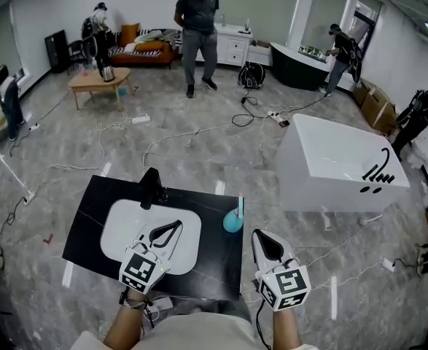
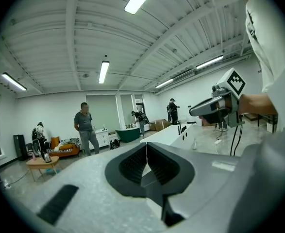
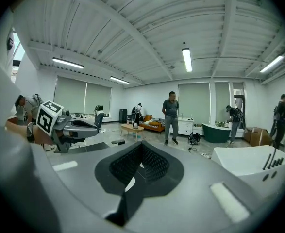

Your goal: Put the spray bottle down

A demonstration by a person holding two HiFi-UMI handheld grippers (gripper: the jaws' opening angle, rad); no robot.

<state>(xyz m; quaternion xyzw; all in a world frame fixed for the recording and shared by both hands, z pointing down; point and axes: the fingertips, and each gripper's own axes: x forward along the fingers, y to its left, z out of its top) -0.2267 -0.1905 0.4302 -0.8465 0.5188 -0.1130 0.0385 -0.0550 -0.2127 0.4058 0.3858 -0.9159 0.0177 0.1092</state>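
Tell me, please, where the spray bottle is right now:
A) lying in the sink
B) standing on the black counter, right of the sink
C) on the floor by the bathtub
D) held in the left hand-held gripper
B: the head view shows the spray bottle upright near the right edge of the black counter, to the right of the sink, with nothing holding it.

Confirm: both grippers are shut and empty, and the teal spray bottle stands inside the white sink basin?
No. The head view shows the teal spray bottle on the black counter, right of the white sink basin. The left gripper and right gripper are shut and empty.
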